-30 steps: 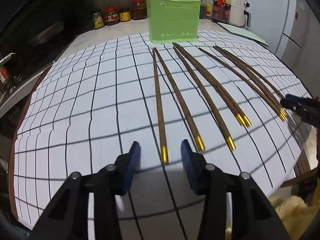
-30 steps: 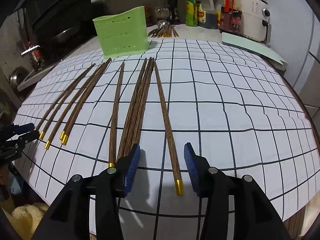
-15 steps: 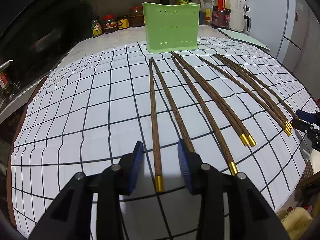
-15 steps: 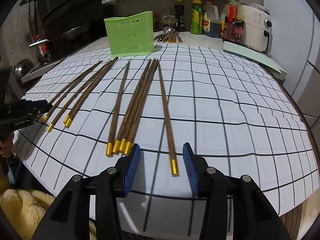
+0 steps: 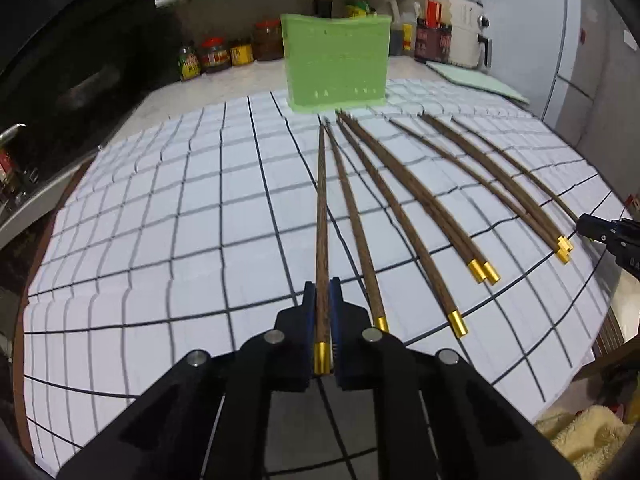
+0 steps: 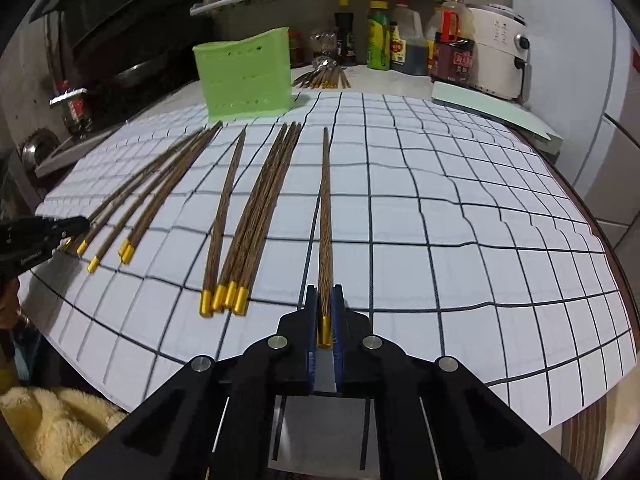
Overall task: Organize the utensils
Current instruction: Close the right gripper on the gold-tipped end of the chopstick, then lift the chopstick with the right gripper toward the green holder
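Left wrist view: the left gripper (image 5: 322, 300) is clamped on the gold-capped end of the leftmost chopstick (image 5: 321, 216), which runs straight toward the green utensil holder (image 5: 336, 64) at the table's far edge. The other chopsticks (image 5: 416, 204) lie fanned on the grid mat (image 5: 160, 208) toward the right edge, where the right gripper's tip (image 5: 600, 230) shows.

Right wrist view: the right gripper (image 6: 325, 308) is closed on the rightmost chopstick (image 6: 326, 216) near the table's near edge. A bundle of four (image 6: 248, 224) lies just beside it, more chopsticks (image 6: 152, 196) farther left, the holder (image 6: 244, 76) at the far edge
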### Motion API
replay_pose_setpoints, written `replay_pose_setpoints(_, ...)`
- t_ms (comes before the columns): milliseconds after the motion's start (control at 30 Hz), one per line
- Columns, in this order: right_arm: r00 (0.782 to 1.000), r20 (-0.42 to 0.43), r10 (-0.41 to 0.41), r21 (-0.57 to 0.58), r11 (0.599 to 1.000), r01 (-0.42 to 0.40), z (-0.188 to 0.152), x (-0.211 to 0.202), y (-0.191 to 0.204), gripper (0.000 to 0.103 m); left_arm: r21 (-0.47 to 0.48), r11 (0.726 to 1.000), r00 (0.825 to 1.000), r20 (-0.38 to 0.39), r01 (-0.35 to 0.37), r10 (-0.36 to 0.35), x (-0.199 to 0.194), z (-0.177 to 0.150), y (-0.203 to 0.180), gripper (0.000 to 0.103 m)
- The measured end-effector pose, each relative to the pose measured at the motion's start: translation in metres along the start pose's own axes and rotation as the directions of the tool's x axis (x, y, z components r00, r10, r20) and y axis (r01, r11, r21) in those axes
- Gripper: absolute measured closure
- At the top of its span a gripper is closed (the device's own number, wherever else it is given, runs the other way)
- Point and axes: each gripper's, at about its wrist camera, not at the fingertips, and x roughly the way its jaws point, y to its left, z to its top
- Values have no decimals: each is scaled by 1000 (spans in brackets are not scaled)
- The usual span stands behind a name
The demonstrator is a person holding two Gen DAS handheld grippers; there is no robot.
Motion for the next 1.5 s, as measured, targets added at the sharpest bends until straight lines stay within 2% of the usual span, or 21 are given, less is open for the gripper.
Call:
replay_pose_setpoints(200,997,73,40,50,998,-44,28,-37,-2,96,-43,999,989,148,-5,11,-49,15,14,96)
replay_pose_setpoints(300,990,139,39,68,997,-49,48,-64,-2,96,-62,998,971,239,-3,18,-79,30,23,96)
replay_pose_setpoints(433,972,233,33,69,996,-51,75,-98,1,96,-89,995,940,341,35,-3,-114,46,35,96)
replay_pose_setpoints(600,949,315,-3,53,999,-14,100,-125,5,96,-115,991,912,410,62,-9,-136,58,46,96)
replay_pose_setpoints(733,938,347,-17,47,999,0,113,-134,5,96,-125,990,900,436,71,-10,-142,61,52,96)
replay_pose_setpoints(800,936,351,-23,47,999,6,119,-132,4,96,-128,989,903,429,71,-10,-138,61,53,96)
replay_pose_setpoints(1033,941,336,-23,47,999,7,134,-114,2,96,-133,990,899,437,54,10,-137,61,54,96)
replay_pose_setpoints(1200,925,374,-67,18,998,65,143,-109,11,96,-131,990,881,472,44,24,-137,72,55,96)
replay_pose_setpoints(1300,915,401,-47,12,999,46,154,-108,15,96,-134,990,871,490,44,28,-136,83,54,96)
replay_pose_setpoints(1400,888,460,-11,-24,999,25,173,-114,28,96,-117,992,845,535,52,19,-138,101,49,96)
replay_pose_setpoints(1500,840,543,18,-78,996,30,205,-125,52,96,-83,996,790,613,45,15,-149,130,41,96)
